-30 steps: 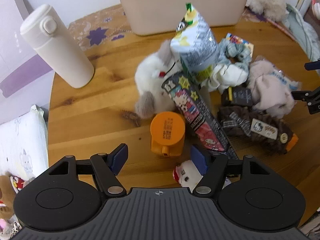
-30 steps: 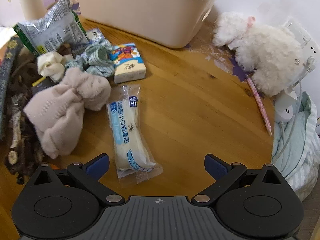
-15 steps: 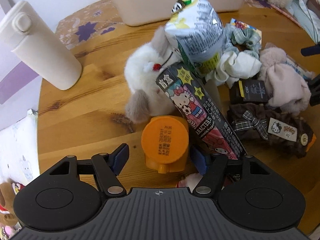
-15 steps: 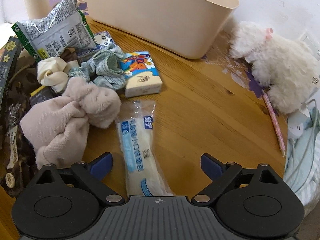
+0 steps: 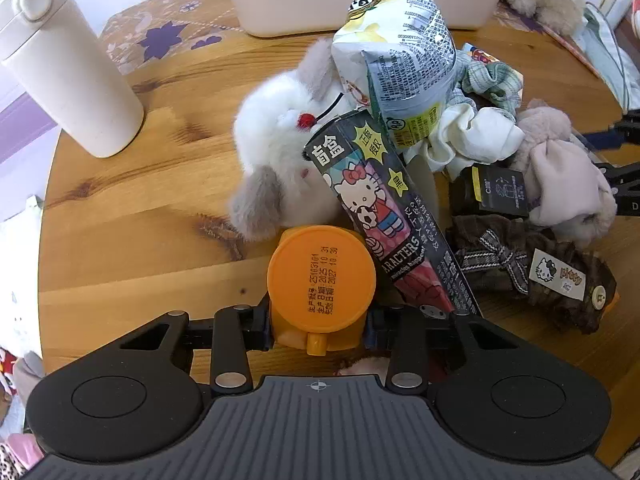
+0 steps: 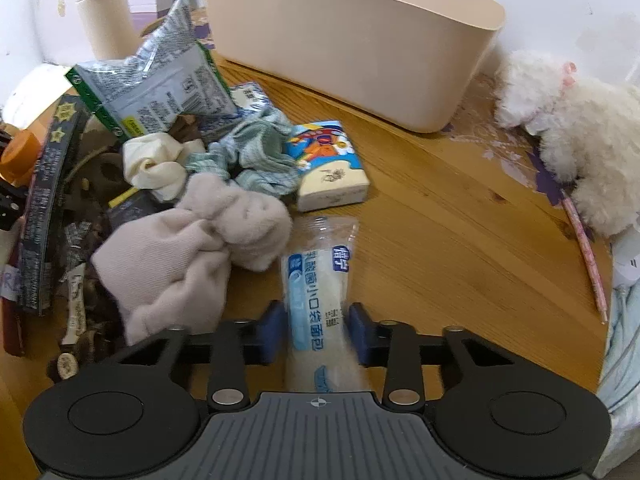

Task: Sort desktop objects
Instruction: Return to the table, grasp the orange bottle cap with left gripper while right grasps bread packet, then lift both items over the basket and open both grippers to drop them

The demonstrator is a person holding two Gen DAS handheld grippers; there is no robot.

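My left gripper [image 5: 318, 328] is shut on an orange bottle [image 5: 320, 280] that stands on the wooden table [image 5: 140, 232]; its blue pads press both sides below the cap. My right gripper [image 6: 316, 332] is shut on a clear-wrapped bread packet [image 6: 318, 292] that lies on the table between its blue pads. A beige storage bin [image 6: 360, 52] stands at the back, also in the left wrist view [image 5: 280, 0]. The pile holds a Hello Kitty box [image 5: 384, 216], a chip bag [image 5: 404, 64], a grey-white plush [image 5: 280, 152], a pink sock bundle [image 6: 188, 256] and a tissue pack [image 6: 328, 168].
A white thermos [image 5: 60, 64] stands at the left back. A fluffy white plush [image 6: 568, 136] and a pink pen [image 6: 584, 248] lie at the right edge. A brown Hello Kitty hair band [image 5: 528, 268] lies right of the box. Bare wood lies left of the bottle.
Both grippers moved forward and closed: the left one around the orange bottle, the right one around the bread packet. Both were open one second ago.
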